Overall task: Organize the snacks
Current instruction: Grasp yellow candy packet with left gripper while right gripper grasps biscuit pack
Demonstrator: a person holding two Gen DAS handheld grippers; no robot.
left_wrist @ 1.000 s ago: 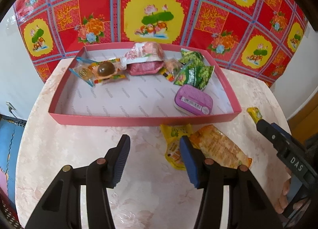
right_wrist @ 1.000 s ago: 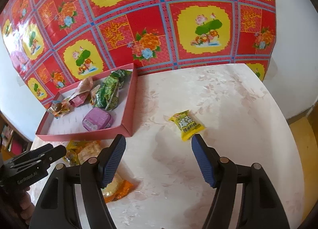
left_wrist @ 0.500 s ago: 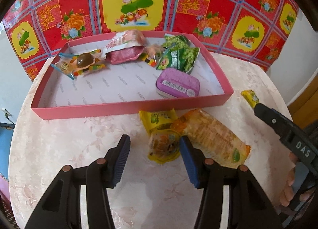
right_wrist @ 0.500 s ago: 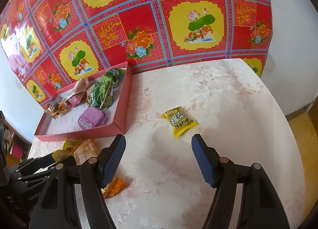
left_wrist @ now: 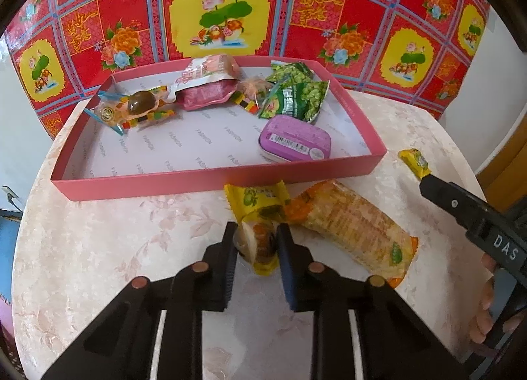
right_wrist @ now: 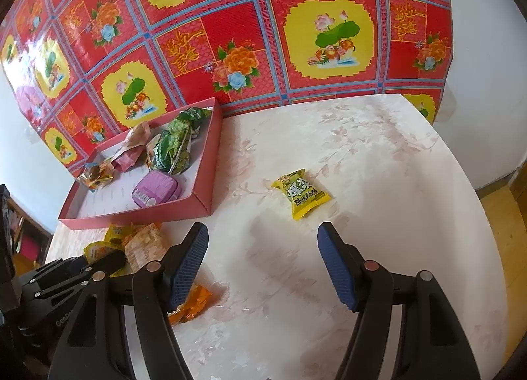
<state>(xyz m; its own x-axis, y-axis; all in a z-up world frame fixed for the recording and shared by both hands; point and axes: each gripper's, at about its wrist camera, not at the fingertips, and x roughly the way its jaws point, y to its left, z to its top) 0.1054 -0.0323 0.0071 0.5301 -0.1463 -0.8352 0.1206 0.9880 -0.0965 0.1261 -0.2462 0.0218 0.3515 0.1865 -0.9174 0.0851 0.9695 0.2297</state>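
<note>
Pale marbled round table (left_wrist: 108,248) against a glossy red-and-yellow floral cloth (left_wrist: 210,14), shallow pink cardboard tray (left_wrist: 138,182) at the back.

Left gripper (left_wrist: 257,248) is clenched on a crinkly yellow snack packet (left_wrist: 260,215), pinched at its near end between the ribbed blue pads, just in front of the tray wall. A long orange cracker pack (left_wrist: 349,225) lies touching it on the right. In the tray: purple tin (left_wrist: 294,142), green pea bags (left_wrist: 296,96), pink pouch (left_wrist: 207,86). Right gripper (right_wrist: 263,264) hangs released, nothing between its pads, a small yellow candy packet (right_wrist: 301,192) on the table just beyond it.
</note>
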